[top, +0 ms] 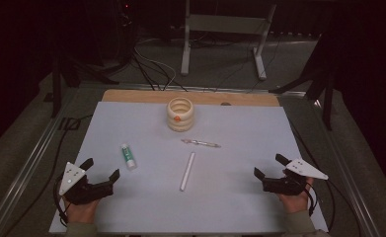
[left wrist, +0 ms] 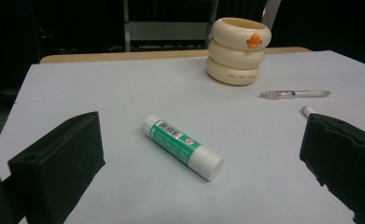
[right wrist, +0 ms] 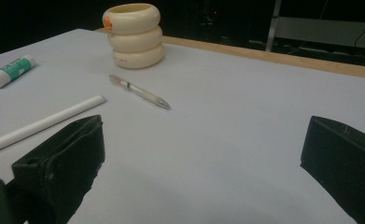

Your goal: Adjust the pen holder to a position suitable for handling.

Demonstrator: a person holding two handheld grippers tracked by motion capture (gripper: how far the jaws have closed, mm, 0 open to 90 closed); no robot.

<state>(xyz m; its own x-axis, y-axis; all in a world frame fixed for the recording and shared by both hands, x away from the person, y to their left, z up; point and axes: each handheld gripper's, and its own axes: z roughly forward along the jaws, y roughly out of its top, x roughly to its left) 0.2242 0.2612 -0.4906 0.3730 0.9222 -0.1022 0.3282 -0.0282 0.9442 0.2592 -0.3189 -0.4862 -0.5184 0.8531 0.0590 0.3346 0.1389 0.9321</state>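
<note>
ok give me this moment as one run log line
left gripper: open, empty | right gripper: open, empty | glue stick: lying ahead of left gripper | white stick, pen: flat mid-table | duck cup: upright, far side

One glue stick [top: 128, 156], one pen [top: 201, 143], one white rod [top: 187, 171], one ringed holder [top: 180, 114].

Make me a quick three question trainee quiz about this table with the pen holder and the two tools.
1. True or false: the glue stick lies flat on the table.
2. Which lies nearer the cream holder: A the pen, B the white stick?
3. Fill in: both the left tool and the right tool are ____.

Key: 1 true; 2 A; 3 open, nothing between the jaws.
</note>
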